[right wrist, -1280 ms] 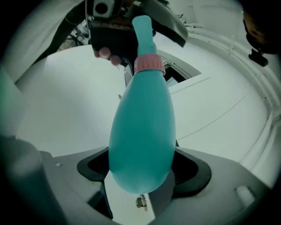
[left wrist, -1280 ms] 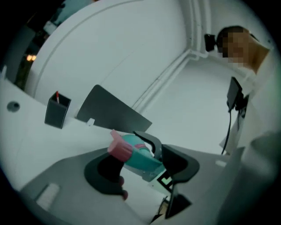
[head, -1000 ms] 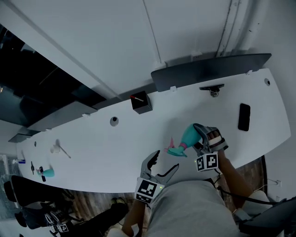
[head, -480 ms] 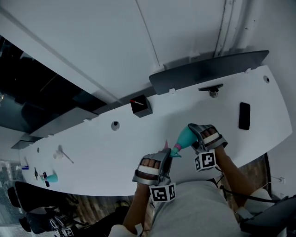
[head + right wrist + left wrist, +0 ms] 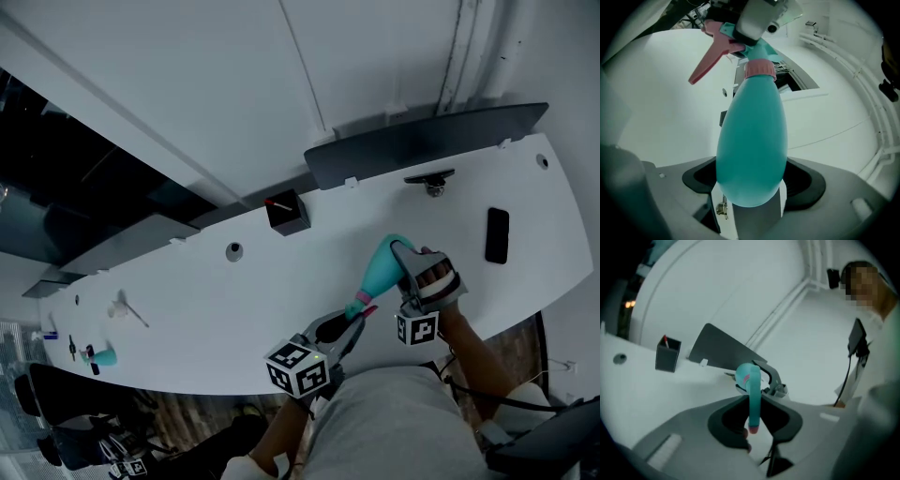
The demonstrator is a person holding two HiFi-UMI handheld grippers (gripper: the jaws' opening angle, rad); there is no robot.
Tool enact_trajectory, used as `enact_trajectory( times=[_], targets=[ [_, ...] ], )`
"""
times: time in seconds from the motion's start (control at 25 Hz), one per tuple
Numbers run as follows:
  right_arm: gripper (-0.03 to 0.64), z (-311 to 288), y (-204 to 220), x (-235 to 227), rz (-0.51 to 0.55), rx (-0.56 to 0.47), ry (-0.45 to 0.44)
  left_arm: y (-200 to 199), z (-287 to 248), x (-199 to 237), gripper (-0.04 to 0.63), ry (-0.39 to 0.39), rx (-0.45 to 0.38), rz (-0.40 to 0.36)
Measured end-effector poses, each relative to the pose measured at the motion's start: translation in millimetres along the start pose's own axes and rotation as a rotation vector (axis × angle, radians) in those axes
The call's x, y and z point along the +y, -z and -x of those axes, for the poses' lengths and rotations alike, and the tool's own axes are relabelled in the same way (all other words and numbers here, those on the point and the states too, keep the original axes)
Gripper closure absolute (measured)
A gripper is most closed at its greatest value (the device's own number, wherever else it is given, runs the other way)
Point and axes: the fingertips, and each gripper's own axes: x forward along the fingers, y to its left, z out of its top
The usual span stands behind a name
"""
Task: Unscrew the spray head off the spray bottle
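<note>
A teal spray bottle [image 5: 382,270] with a pink collar [image 5: 759,69] and pink trigger [image 5: 711,60] is held tilted above the white table [image 5: 234,300]. My right gripper [image 5: 407,274] is shut on the bottle's fat body [image 5: 750,150]. The spray head [image 5: 361,306] points down-left toward me. My left gripper [image 5: 351,322] has just been closing, and its jaws now pinch the teal spray head [image 5: 754,399] between them. In the left gripper view the right gripper [image 5: 771,378] shows behind the bottle. In the right gripper view the left gripper [image 5: 752,21] covers the head's top.
A black pen box [image 5: 286,211] stands at the table's back edge. Beside it lie a dark flat panel [image 5: 427,141] and a small black fitting [image 5: 431,180]. A phone [image 5: 497,235] lies at the right. Small teal items [image 5: 98,356] sit far left.
The left gripper came up from near the table's front edge, rolled over and closed on the spray head. The right gripper lifted and tilted the bottle.
</note>
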Motion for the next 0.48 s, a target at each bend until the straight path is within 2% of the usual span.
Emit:
enact_trajectory(
  times=[0.04, 0.12, 0.2, 0.24, 0.28, 0.36, 0.44, 0.48],
  targets=[
    [0.193, -1.2, -1.4, 0.6, 0.005, -0.003, -0.009, 0.2, 0.4, 0.9, 0.529, 0.019, -0.019, 0.062],
    [0.193, -3.1, -3.7, 5.3, 0.014, -0.011, -0.043, 2.0, 0.7, 3.5, 0.529, 0.033, -0.035, 0.118],
    [0.193, -4.2, -5.3, 9.3, 0.005, -0.015, -0.076, 2.3, 1.1, 4.9, 0.528, 0.036, -0.041, 0.133],
    [0.193, -4.7, -5.9, 11.5, -0.009, -0.014, -0.094, 1.3, 1.7, 5.1, 0.528, 0.029, -0.045, 0.116],
    [0.193, -5.2, -6.3, 14.3, -0.030, -0.013, -0.115, -0.2, 2.5, 4.5, 0.525, 0.016, -0.046, 0.077],
    [0.193, -5.9, -5.7, 22.7, -0.077, -0.011, -0.169, -2.2, 4.5, 1.1, 0.495, -0.019, -0.029, -0.053],
    [0.193, -6.3, -3.6, 33.7, -0.125, -0.017, -0.245, -3.5, 9.9, -2.2, 0.343, -0.054, 0.004, -0.214],
    [0.193, -6.0, -3.0, 40.1, -0.144, -0.026, -0.292, -5.7, 15.6, -2.3, 0.307, -0.079, 0.013, -0.308]
  ],
)
